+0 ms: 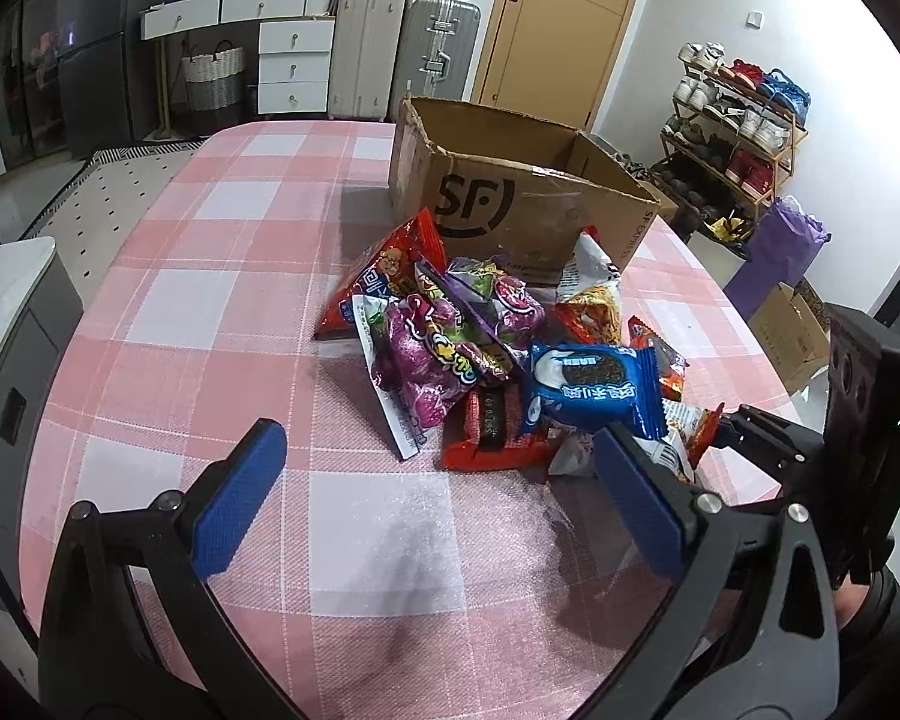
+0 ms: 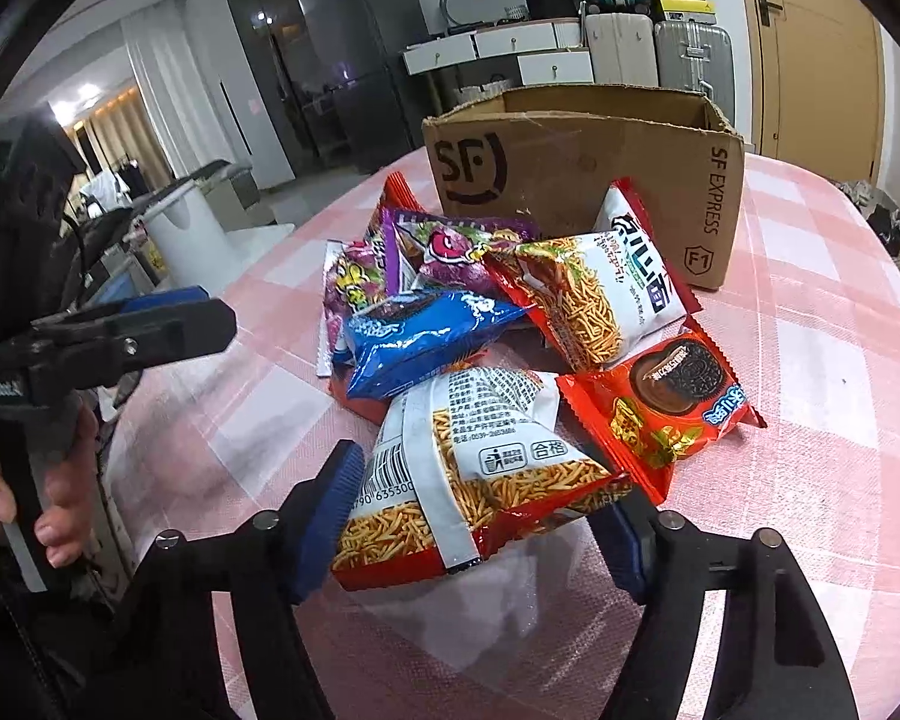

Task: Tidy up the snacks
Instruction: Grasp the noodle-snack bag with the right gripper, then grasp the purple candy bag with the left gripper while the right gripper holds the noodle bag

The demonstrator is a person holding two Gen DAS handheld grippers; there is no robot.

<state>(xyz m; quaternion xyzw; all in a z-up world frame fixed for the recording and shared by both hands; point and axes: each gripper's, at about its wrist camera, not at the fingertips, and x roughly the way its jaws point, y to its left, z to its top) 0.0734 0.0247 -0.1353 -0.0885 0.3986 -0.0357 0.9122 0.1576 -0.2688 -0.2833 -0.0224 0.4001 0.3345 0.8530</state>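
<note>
An open brown cardboard box (image 1: 510, 204) marked SF stands on a surface (image 1: 210, 276) with a pink-and-white checked cloth; what it holds is hidden. Behind are white drawers (image 1: 294, 60), suitcases (image 1: 402, 54), a wooden door (image 1: 564, 18) and a shoe rack (image 1: 738, 126). A heap of shiny snack packets (image 1: 486, 348) lies just before the box; the right hand-held gripper (image 2: 480, 510) grips a white-and-red noodle snack packet (image 2: 468, 468), and the left hand-held gripper (image 1: 438, 492) is spread wide, empty, near the heap.
</note>
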